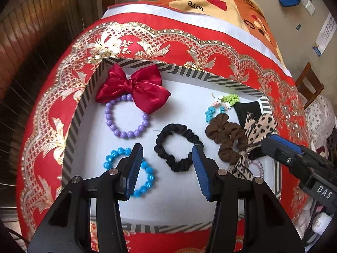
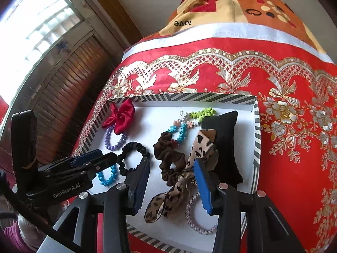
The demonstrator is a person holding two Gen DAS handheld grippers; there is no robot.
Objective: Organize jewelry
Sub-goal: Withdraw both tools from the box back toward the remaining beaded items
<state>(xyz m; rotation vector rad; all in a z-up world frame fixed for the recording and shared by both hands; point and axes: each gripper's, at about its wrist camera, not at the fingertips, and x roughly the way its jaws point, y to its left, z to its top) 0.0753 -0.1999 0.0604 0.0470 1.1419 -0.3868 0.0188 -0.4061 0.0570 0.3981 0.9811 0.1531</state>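
In the left wrist view, a white tray with a striped rim (image 1: 88,97) fills the middle of the frame on a red and gold cloth (image 1: 147,40). At its upper left a red satin bow (image 1: 134,86) overlaps a purple bead bracelet (image 1: 126,118); a turquoise bead bracelet (image 1: 147,175) lies lower left, partly behind the left gripper (image 1: 167,156), whose jaws stand apart and empty, with a black scrunchie (image 1: 177,149) lying on the tray between and beyond the tips. The right gripper's tip (image 1: 280,149) enters from the right edge over a brown scrunchie (image 1: 227,141) and a leopard-print tie (image 1: 259,128). The right wrist view alone shows the black cushion (image 2: 223,139) whole at centre right, and a pale coiled hair tie (image 2: 198,227) at lower centre. The right gripper (image 2: 171,169) is parted, gripping nothing, the leopard-print tie (image 2: 200,145) beneath the gap. The left gripper (image 2: 94,158) reaches in from the left, above the turquoise bead bracelet (image 2: 107,179).
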